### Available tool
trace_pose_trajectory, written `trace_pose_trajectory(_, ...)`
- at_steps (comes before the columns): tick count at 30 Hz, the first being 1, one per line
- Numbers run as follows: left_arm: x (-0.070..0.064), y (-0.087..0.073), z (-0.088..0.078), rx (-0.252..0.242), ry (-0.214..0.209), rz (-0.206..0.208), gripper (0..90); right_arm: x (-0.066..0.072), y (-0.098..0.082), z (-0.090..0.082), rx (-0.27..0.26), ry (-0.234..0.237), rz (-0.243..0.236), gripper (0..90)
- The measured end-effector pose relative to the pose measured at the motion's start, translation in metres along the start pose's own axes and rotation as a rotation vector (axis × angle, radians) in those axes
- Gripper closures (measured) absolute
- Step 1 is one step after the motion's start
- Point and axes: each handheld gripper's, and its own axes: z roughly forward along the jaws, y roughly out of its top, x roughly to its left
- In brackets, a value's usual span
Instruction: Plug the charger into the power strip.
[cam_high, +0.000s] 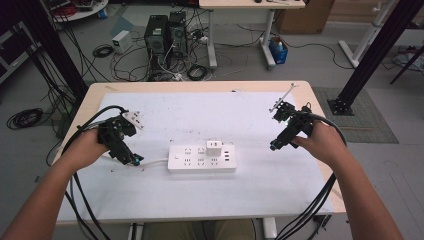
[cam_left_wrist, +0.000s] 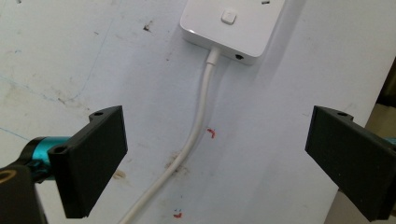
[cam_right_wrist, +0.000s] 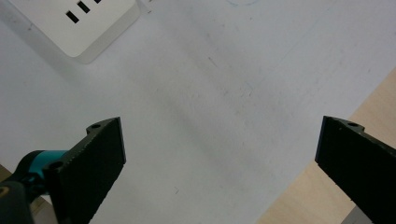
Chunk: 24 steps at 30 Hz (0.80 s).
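A: Where's the power strip (cam_high: 202, 158)?

B: Middle of the white mat (cam_high: 260, 190), flat, long axis running left to right. 1 white plug adapter (cam_high: 214, 148) seated in the top row, toward the right end.

A: And the cord (cam_left_wrist: 198, 121)?

B: Leaves the strip's left end, trails along the mat toward the left gripper (cam_high: 131, 159). In the left gripper view, runs up between the 2 jaws to the strip's switch end (cam_left_wrist: 233, 28).

A: Jaws?

B: Left gripper spread wide, holding nothing. Right gripper (cam_high: 274, 146) likewise wide apart and empty; in its own view just a corner of the strip (cam_right_wrist: 77, 25) at upper left, with 3 slots showing.

A: Which hand nearer?

B: Left, probably: tip close beside the cord and near the strip's left end. Right sits farther off, past the strip's right end, raised above the mat.

A: So the coming move?

B: Likely a reach inward along the strip's long axis: left toward the cord end, right toward the adapter end. Adapter lies left of and below the right jaws.
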Motion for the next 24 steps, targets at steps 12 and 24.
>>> trace_pose_trajectory(12,-0.0029,0.0034,0.0002,-0.005,0.003,0.013,5.6,0.0032,0.0036,0.0028,0.008,-0.007,-0.01,1.0)
trace_pose_trajectory(24,-0.0038,0.0041,0.0002,-0.004,0.003,0.007,5.6,0.0054,0.003,0.006,0.018,0.003,-0.008,1.0)
